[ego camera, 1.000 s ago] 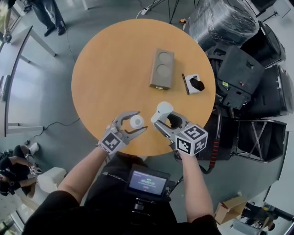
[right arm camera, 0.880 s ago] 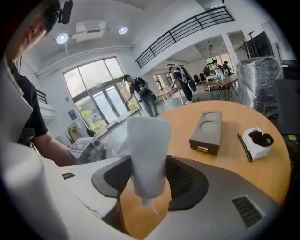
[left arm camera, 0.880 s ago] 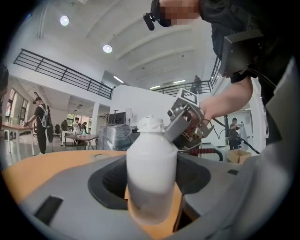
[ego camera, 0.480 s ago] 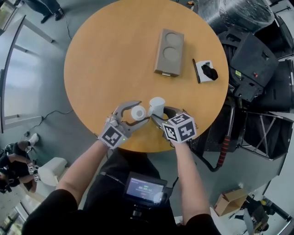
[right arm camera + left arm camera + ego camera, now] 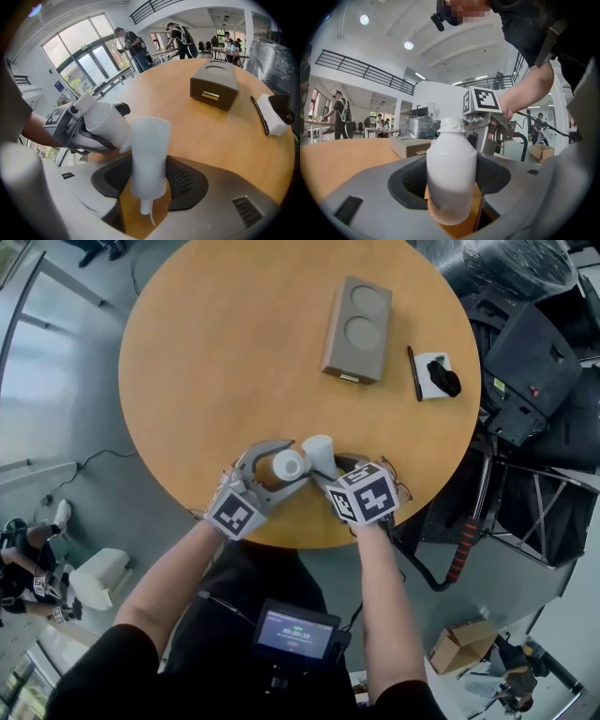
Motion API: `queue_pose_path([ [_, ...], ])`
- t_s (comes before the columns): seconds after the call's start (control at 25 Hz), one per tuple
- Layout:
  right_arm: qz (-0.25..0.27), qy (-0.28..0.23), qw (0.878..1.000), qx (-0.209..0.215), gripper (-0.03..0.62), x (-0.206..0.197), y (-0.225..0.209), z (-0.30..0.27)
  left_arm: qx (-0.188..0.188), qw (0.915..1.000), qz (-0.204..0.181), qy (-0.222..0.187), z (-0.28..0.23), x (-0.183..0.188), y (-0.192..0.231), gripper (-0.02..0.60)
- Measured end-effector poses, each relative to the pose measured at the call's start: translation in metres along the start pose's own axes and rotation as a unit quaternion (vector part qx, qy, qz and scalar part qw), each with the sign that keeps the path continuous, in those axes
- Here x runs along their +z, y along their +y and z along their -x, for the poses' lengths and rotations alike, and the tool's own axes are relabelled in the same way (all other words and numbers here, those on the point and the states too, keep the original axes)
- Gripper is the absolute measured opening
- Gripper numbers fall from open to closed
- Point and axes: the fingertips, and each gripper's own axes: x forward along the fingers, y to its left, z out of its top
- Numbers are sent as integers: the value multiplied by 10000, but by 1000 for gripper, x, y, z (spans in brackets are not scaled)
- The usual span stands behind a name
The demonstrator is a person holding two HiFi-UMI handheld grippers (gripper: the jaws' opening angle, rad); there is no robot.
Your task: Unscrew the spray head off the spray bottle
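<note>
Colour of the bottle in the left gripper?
Plain white; the spray bottle shows best in the left gripper view.

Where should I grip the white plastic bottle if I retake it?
Take the white plastic bottle across its round body, from the side, as the left gripper has it: walls are parallel there, and the narrow neck is left free.

My left hand-held gripper and right hand-held gripper are grey plastic with dark textured pads. Each carries a white cube printed with black square markers. I wear black short sleeves. A dark device with a lit screen sits at my chest.
</note>
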Motion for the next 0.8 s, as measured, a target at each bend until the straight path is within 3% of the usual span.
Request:
queue_pose_path([
  [0.36,66,93,9999,-6,244,-6,0,-16,65,9999,109,46,5,-24,4,308],
  [0.8,230,-112,9996,-98,244,2,5,-17,23,9996,14,282,10,-26,1,327],
])
